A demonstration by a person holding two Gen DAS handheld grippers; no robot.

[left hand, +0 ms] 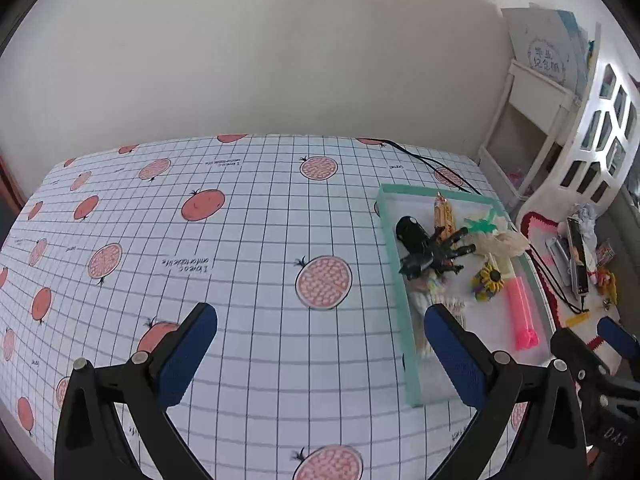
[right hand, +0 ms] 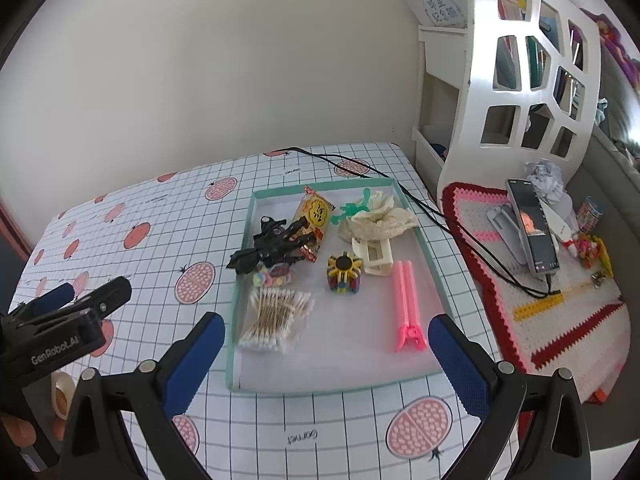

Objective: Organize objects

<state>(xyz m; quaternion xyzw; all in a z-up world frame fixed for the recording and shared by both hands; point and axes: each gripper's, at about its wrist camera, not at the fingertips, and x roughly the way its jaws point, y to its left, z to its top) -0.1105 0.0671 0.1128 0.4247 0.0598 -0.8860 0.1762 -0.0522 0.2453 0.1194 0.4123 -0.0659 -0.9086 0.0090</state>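
Observation:
A shallow teal-rimmed tray [right hand: 336, 389] lies on the checked fruit-print tablecloth [right hand: 168, 240]. Inside it are a black toy gun [right hand: 272, 244], a yellow snack packet [right hand: 314, 216], a green plastic figure [right hand: 352, 208], a cream cloth [right hand: 380, 216], a cream clip [right hand: 376, 258], a sunflower spool [right hand: 344, 272], a pink clip [right hand: 406, 304] and a pack of cotton swabs [right hand: 276, 316]. My right gripper [right hand: 326, 364] stands open over the tray's near edge, holding nothing. My left gripper [left hand: 320, 356] is open over bare cloth, left of the tray [left hand: 400, 300].
Right of the table, a crocheted mat [right hand: 560, 320] carries a phone on a stand [right hand: 534, 228], crumpled paper [right hand: 546, 178] and small trinkets. A white cut-out shelf [right hand: 532, 80] rises behind. A black cable [right hand: 440, 208] crosses the table corner. A tape roll [right hand: 60, 394] sits by a hand at lower left.

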